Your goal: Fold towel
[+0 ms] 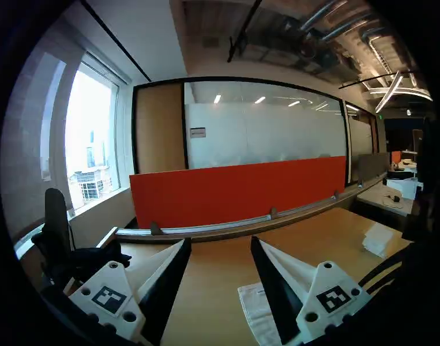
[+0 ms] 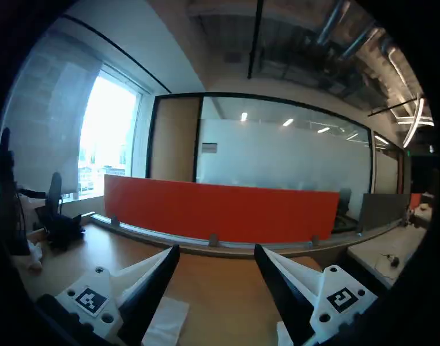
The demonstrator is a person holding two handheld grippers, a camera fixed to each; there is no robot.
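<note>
1. The left gripper (image 1: 220,271) has its two white, black-faced fingers (image 1: 170,277) spread wide apart and holds nothing. Bare desk shows through the gap.
2. The right gripper (image 2: 214,277) is the same, with its fingers (image 2: 153,285) held apart and nothing between them.
3. In the left gripper view, the flat white towel (image 1: 255,308) lies on the light wooden desk top (image 1: 214,300), low in the picture. Its right part is hidden behind the right-hand finger, and its left edge reaches a little way into the gap.
4. In the right gripper view, the white towel (image 2: 169,323) shows just beside the left-hand finger. A small white corner sits at the base of the other finger; I cannot tell whether it is the same cloth.
5. A small folded white cloth (image 1: 381,237) lies near the desk's right edge, well apart from the towel. Open wood stretches between them.
6. A grey metal rail (image 1: 220,226) runs along the desk's far edge, and the upright orange divider panel (image 1: 237,193) stands just behind it, closing off that side.
7. To the left, a black office chair (image 1: 58,242) stands beside the desk's end, below a bright window (image 1: 90,150).
8. Beyond the panel is a frosted glass wall (image 1: 266,135). To the right, a neighbouring pale desk (image 2: 387,254) lies past a grey screen (image 2: 384,210).
</note>
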